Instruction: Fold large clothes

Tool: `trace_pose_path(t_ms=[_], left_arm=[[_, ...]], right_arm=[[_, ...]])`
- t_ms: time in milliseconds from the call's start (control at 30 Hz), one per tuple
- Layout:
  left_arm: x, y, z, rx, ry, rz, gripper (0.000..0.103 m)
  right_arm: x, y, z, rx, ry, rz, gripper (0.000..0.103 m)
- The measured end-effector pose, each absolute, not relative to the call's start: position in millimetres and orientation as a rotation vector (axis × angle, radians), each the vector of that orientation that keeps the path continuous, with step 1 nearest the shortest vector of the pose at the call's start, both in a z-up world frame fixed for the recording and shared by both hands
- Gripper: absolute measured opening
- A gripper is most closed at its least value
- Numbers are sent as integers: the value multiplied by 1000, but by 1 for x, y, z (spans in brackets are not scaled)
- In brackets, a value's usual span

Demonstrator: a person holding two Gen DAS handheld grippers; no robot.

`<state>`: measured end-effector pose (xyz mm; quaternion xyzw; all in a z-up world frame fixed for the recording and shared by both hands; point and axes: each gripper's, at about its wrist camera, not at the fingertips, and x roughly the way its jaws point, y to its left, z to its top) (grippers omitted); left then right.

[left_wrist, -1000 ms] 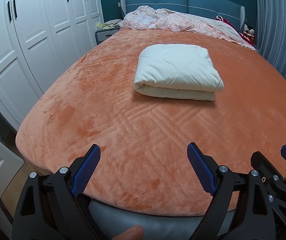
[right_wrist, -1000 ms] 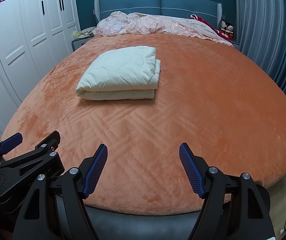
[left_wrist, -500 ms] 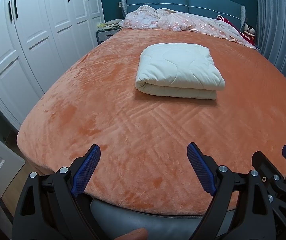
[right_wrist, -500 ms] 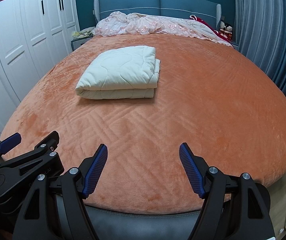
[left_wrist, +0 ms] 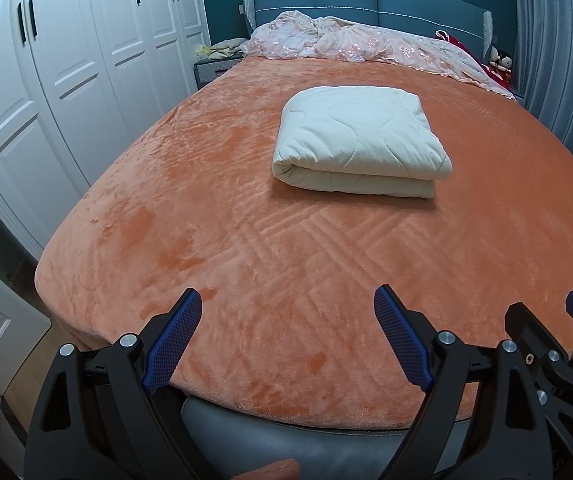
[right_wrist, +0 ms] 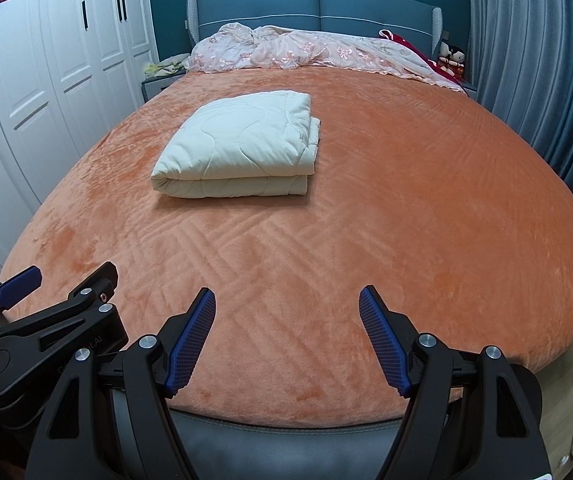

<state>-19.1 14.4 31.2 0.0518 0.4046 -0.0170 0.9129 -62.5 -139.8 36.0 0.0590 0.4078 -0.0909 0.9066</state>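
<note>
A cream quilted comforter (left_wrist: 356, 142) lies folded into a thick rectangle on the orange bedspread (left_wrist: 246, 248), near the middle of the bed. It also shows in the right wrist view (right_wrist: 242, 152). My left gripper (left_wrist: 286, 300) is open and empty above the foot of the bed, well short of the comforter. My right gripper (right_wrist: 286, 298) is open and empty, side by side with the left. Part of the right gripper shows at the left view's right edge (left_wrist: 546, 344); the left gripper shows at the right view's left edge (right_wrist: 46, 312).
A crumpled pink floral cover (left_wrist: 350, 42) lies along the blue headboard (left_wrist: 366, 0). White wardrobes (left_wrist: 66, 72) line the left side, grey curtains (right_wrist: 538, 80) the right. A nightstand (left_wrist: 212, 70) stands at the far left corner. The grey bed frame edge (right_wrist: 286, 440) is just below me.
Both grippers have drawn back and risen slightly from the bed; the comforter sits a little lower in the views. Both stay open and empty.
</note>
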Motion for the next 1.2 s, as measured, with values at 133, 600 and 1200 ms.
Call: trace_pose_path(t_ms=[133,600,1200], left_arm=[[-19,15,31,107,832,-35,85],[-21,14,30,117,833,-36,85],[-17,13,29,102,844,-54,79]], right_arm=[[-63,-139,35,122,843,-190,72],[-67,-139,33,129,847,-204,72],[-67,-131,35,112,839,-217,72]])
